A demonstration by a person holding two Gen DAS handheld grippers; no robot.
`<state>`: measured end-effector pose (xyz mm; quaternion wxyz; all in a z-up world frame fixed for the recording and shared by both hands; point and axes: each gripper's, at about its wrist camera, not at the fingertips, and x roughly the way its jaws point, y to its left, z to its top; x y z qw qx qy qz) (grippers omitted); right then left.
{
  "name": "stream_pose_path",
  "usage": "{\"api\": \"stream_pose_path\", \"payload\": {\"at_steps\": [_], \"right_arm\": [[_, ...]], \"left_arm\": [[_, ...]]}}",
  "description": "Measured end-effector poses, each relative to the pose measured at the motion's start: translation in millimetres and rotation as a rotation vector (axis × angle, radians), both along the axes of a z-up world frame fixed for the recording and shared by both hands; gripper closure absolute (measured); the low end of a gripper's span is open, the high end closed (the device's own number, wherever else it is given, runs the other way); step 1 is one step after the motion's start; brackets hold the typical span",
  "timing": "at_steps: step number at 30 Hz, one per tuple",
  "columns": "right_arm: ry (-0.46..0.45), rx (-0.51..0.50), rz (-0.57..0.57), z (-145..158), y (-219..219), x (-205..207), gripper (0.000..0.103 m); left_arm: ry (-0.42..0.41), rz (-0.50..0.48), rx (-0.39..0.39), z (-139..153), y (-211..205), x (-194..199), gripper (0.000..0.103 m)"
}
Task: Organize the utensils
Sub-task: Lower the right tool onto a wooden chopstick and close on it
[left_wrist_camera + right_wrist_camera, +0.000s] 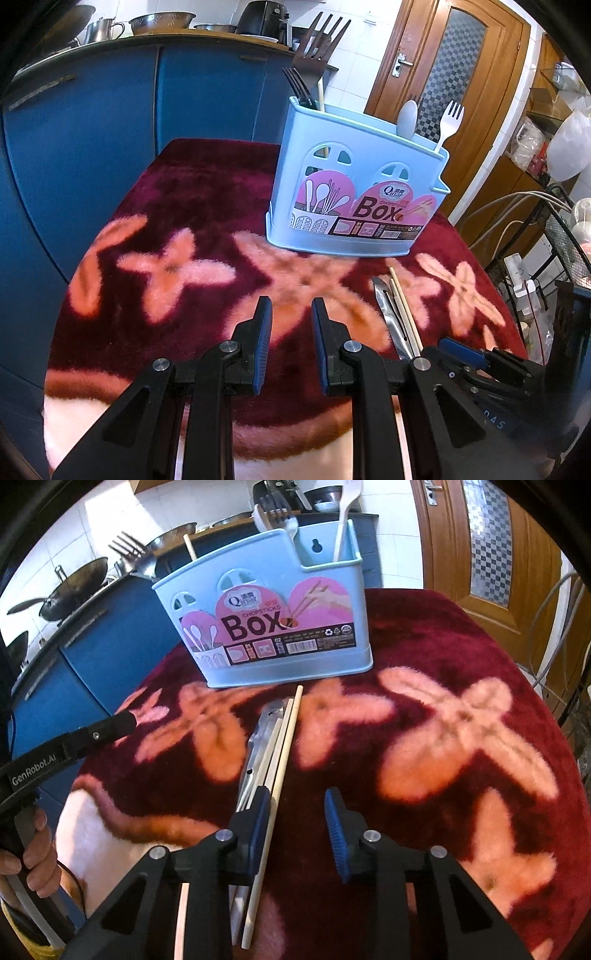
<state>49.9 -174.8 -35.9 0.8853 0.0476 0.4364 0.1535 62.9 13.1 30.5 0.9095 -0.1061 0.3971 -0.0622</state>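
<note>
Utensils loose before the blue box (273, 627)

Right tool (297, 834) released, astride chopsticks (284, 746) lying beside metal tongs (258, 738); left tool (291, 343) released, empty. Only the right view shows a hand (35, 853).

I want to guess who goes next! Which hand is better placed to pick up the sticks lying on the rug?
Probably the right. The right gripper is directly over the chopsticks, one passing between its open fingers. The left gripper hovers over bare rug beside them.

A table with a dark red furry cloth (424, 657) carries a blue utensil box (273, 627) at the far side; nearer lie chopsticks (286, 746) and metal tongs (258, 738).
</note>
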Motion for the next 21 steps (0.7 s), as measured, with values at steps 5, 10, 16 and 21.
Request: {"api": "stream_pose_path", "payload": {"at_steps": [5,10,16,21], "right_arm": [[0.007,-0.055,0.022,2,6,0,0.070],[0.027,-0.089,0.024,3,12,9,0.071],[0.038,-0.086,-0.002,3,14,20,0.071],[0.051,-0.087,-0.004,3,16,19,0.071]], "left_arm": [[0.001,-0.001,-0.003,-2,0,0,0.082],[-0.001,-0.005,-0.008,-2,-1,-2,0.082],[-0.003,-0.011,-0.016,-2,1,-4,0.082],[-0.003,-0.015,-0.021,-2,2,-3,0.082]]}}
